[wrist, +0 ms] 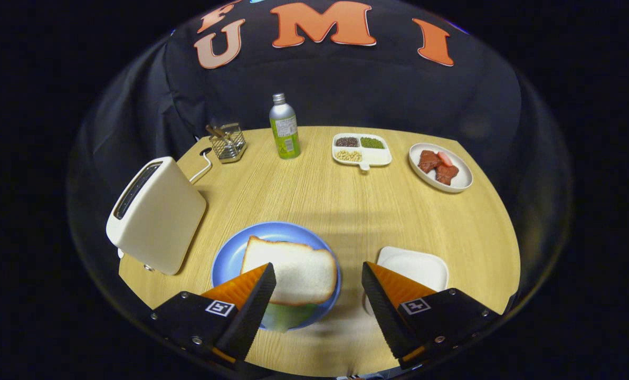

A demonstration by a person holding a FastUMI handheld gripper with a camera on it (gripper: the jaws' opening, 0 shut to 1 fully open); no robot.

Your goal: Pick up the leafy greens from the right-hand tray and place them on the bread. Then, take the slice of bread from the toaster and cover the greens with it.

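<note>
Round wood-grain table (356,211), bare through the middle. Smooth cream toaster (156,216) at its left edge. Blue plate (230,258): soft white bread slice (293,272) covering leafy greens (285,315). White square tray (417,266) beside. Gripper (318,282) spread wide, grasping nothing.

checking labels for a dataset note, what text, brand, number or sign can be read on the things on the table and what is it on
No text on the table things can be read.
Bottle: green label with print, too small and blurred to read; a small triangular sign near its base, not legible.
Hand-held gripper, fingers open and empty: a square black-and-white marker on each finger, a pattern, no words.
Toaster, blue plate, white tray: no writing seen.
</note>
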